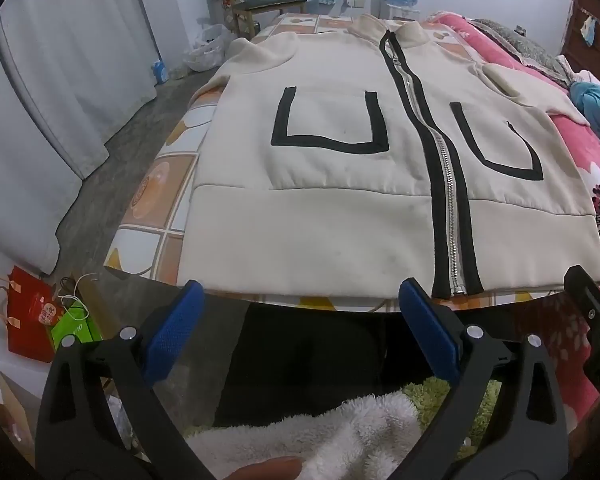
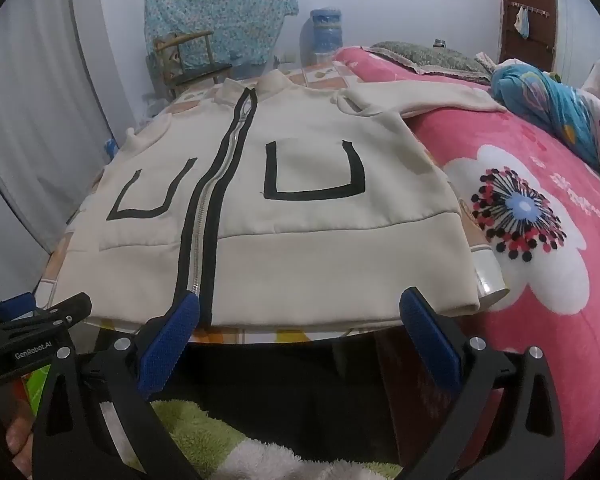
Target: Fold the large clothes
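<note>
Cream jacket [image 1: 340,184] spread flat, zipped, front up, across the patterned table [image 1: 156,208]; no fold made yet. Left gripper [image 1: 300,304] and right gripper [image 2: 300,320] spread wide, empty, hovering just short of jacket's hem.

Your cream jacket [image 1: 340,184] covers most of the tiled table top [image 1: 156,184], its left sleeve drops out of sight past the far-left table edge, and the red bag's [image 1: 30,316] small label is too small to read.
</note>
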